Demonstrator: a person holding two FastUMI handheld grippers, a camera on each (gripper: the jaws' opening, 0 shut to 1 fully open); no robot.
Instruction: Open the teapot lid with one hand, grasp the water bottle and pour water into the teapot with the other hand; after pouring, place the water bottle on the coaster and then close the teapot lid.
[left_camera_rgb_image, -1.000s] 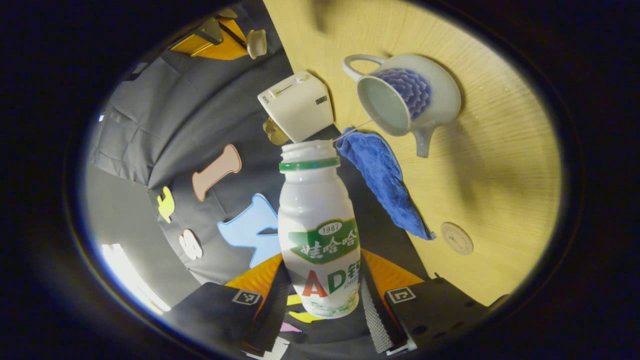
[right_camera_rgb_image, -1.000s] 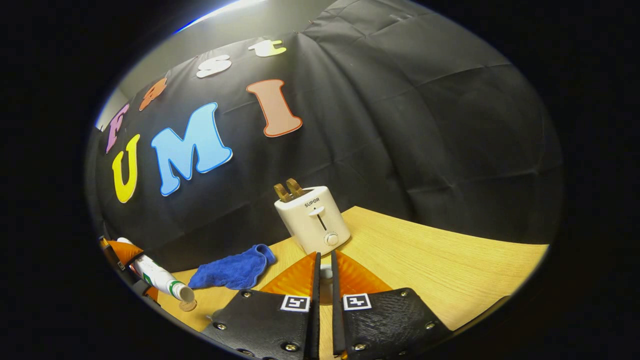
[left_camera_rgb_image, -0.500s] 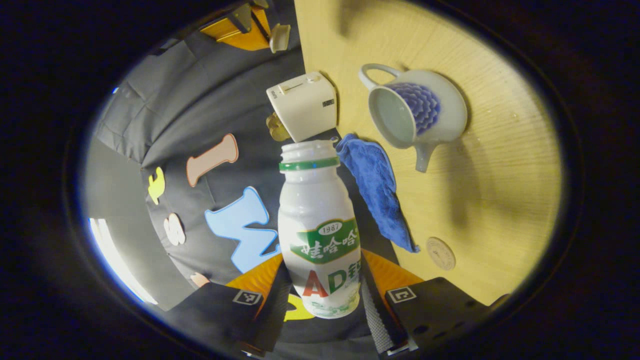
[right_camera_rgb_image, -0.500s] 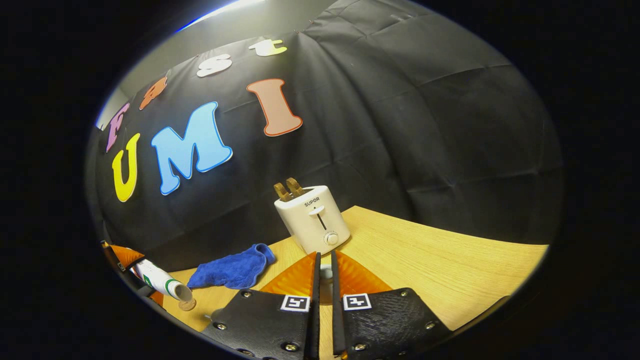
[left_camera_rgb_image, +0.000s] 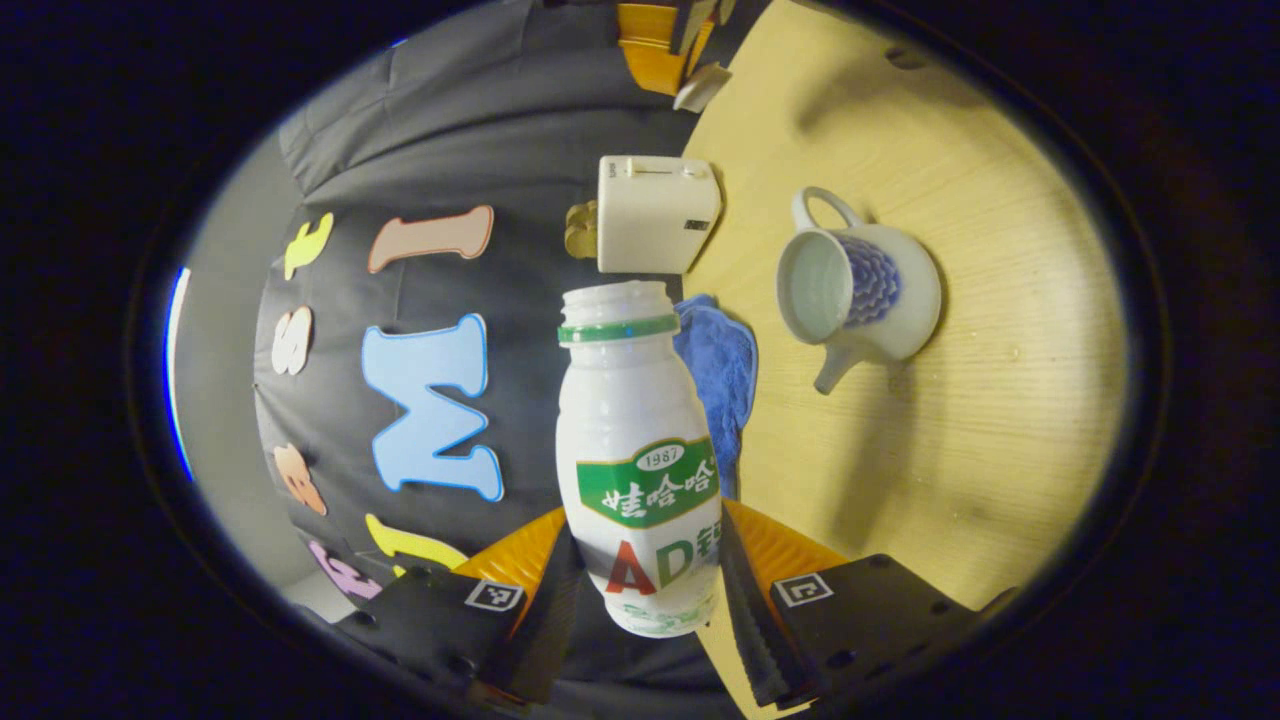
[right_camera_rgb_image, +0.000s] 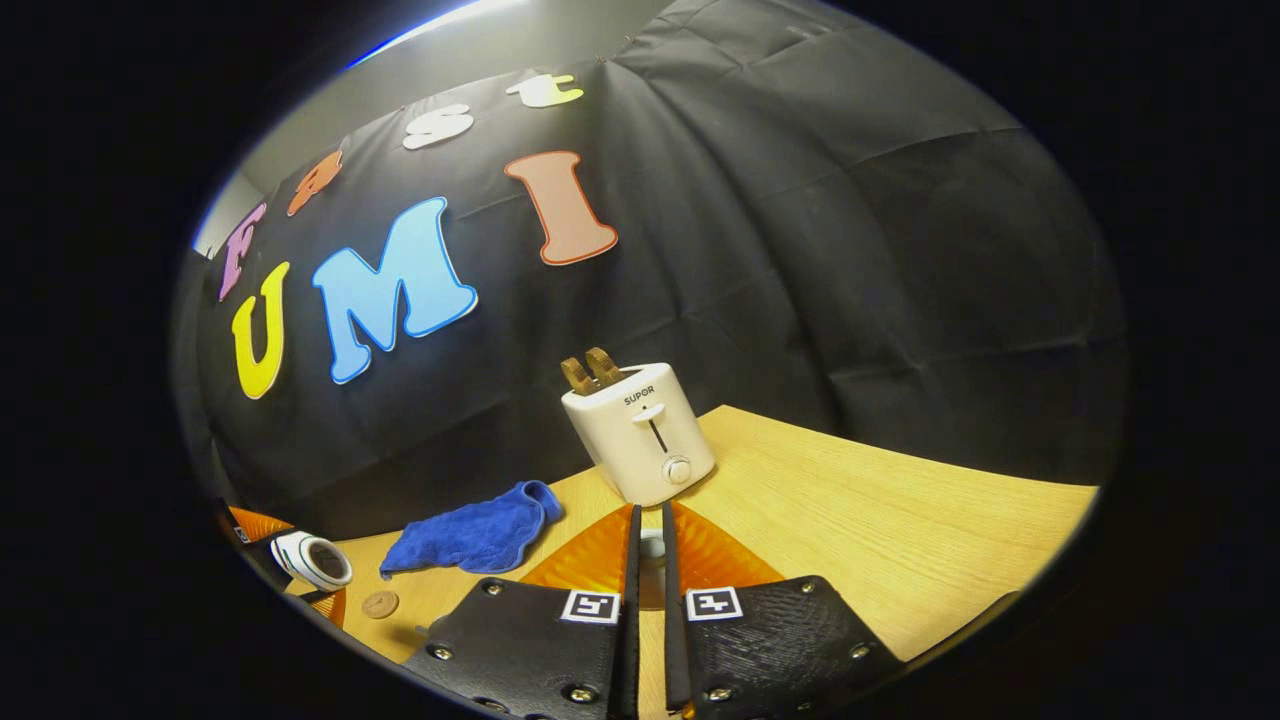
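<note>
Wooden table (left_camera_rgb_image: 960, 480) below; my left gripper (left_camera_rgb_image: 645, 600) clamps the bottle (left_camera_rgb_image: 635, 450), pouring seemingly done. Right gripper (right_camera_rgb_image: 648, 600) pinches the lid (right_camera_rgb_image: 651, 547). Next: coaster (right_camera_rgb_image: 380, 603).

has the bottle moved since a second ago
Yes. In the right gripper view the bottle has swung its mouth off the coaster toward the camera, retreating leftward.

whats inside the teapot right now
The teapot stands open with no lid on it. Its pale inside wall shows down through the mouth; whether water lies in it, and how much, cannot be told from the left gripper view.
</note>
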